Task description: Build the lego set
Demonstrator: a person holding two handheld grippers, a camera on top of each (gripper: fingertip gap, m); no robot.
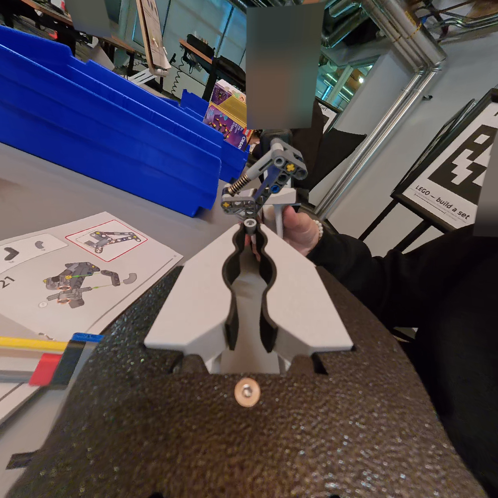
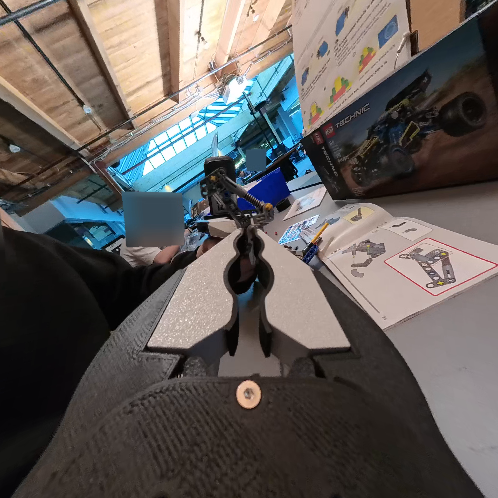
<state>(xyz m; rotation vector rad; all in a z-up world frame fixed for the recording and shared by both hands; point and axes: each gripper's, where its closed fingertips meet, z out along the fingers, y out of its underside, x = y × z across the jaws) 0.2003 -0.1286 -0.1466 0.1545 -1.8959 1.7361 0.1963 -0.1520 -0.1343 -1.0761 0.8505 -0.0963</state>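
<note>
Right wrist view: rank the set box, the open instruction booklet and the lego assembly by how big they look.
1. set box, largest
2. instruction booklet, nearly as large, but it lies nearer the camera, so this order is unsure
3. lego assembly, clearly smallest, held at the right gripper tips

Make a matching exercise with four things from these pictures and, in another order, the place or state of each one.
Things:
1. lego assembly
2. manual
3. blue bins
4. set box

Places or states:
A. standing upright on the table, behind the open pages
B. held in the air, pinched from both sides
C. stacked at the far side of the table
D. lying open on the table

Pairs: 1-B, 2-D, 3-C, 4-A

The left gripper and the right gripper are both closed on the assembly.
</note>
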